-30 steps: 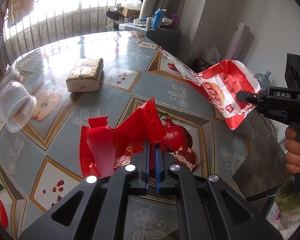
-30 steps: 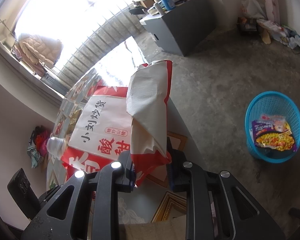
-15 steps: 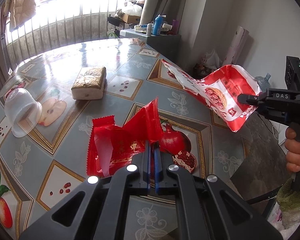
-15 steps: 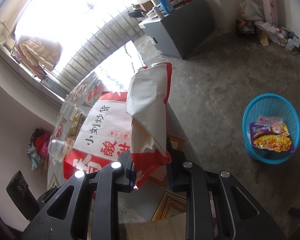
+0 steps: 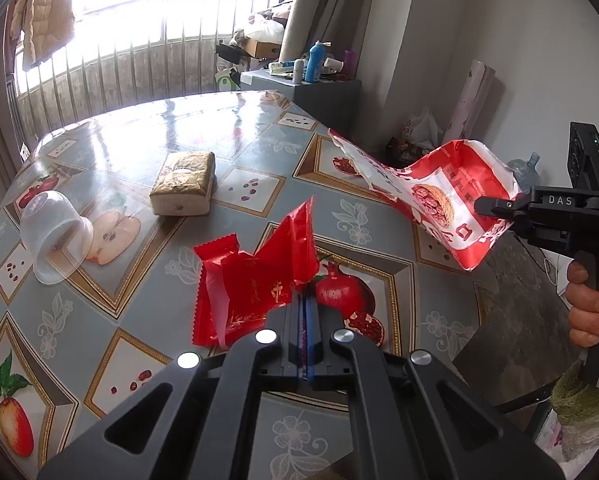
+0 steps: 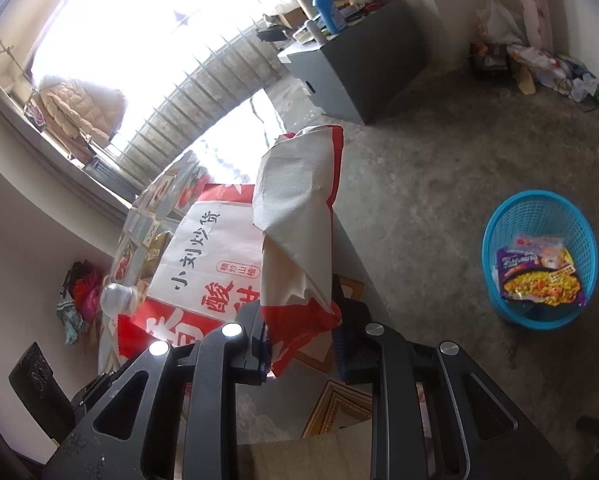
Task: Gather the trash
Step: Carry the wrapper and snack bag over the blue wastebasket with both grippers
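Left view, left gripper (image 5: 305, 304): its two fingers are pressed tight together on a corner of the red wrapper (image 5: 255, 288). The pinched bit is hidden between them.
Left view, red wrapper: crumpled, one point sticks up. The rest hangs down near the bench (image 5: 147, 148). I cannot tell if it touches the top.
Left view, bench: shiny cloth with fruit pictures. A clear plastic cup (image 5: 53, 234) lies on its side at the left. A brown wrapped block (image 5: 184, 189) sits flat near the middle.
Left view, right gripper (image 5: 495, 210): seen from the side at the right edge. It bites the big snack bag (image 5: 431, 196), which is held up past the bench edge. The hand (image 5: 587, 304) on the handle is cut off by the edge.
Right view, right gripper (image 6: 301, 344): fingers stay partly apart, with the fat folded end of the big snack bag (image 6: 299, 232) squeezed between them.
Right view, big snack bag: it fills the middle and hides most of the bench (image 6: 161, 200). Red and white, with black writing.
Right view, blue basket (image 6: 539, 256): stands on the gray floor (image 6: 439, 152), well apart from the bag. A noodle packet (image 6: 537, 278) lies inside.
Right view, left gripper: only a dark blurry piece shows at the bottom left.
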The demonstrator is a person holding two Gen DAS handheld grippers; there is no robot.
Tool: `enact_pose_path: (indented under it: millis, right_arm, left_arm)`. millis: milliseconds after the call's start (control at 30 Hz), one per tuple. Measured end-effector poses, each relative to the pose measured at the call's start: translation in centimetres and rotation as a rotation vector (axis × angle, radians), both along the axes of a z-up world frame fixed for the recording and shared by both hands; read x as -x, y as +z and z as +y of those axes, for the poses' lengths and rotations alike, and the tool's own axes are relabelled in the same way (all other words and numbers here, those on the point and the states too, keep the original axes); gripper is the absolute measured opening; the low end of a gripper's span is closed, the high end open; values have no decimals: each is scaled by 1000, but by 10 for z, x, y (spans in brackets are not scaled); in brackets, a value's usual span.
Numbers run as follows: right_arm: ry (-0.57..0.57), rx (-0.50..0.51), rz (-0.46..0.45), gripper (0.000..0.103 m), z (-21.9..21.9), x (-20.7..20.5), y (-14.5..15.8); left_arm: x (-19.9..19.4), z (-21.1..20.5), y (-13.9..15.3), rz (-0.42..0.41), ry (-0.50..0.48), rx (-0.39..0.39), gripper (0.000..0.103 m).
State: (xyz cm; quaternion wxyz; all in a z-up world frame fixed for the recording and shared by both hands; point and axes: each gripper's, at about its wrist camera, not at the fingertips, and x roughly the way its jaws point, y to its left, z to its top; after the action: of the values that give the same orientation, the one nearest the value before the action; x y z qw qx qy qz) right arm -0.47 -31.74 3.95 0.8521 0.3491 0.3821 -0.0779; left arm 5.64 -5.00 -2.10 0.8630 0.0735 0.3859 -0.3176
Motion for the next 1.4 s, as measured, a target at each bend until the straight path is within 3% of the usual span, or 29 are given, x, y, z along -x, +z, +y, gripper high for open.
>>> enact_pose_path:
  millis: [400,800,1400]
  right_arm:
    - [-7,5,-26,22,-2,9,9]
    - [-89,16,-74,22,-5,36,26]
    - [-219,-4,-119,22,-46,78,17]
  left_arm:
    - [3,5,12,-30,3,16,0]
    - [2,13,44,-79,-35,67,0]
    - [11,-35,93,-158,-125,76,0]
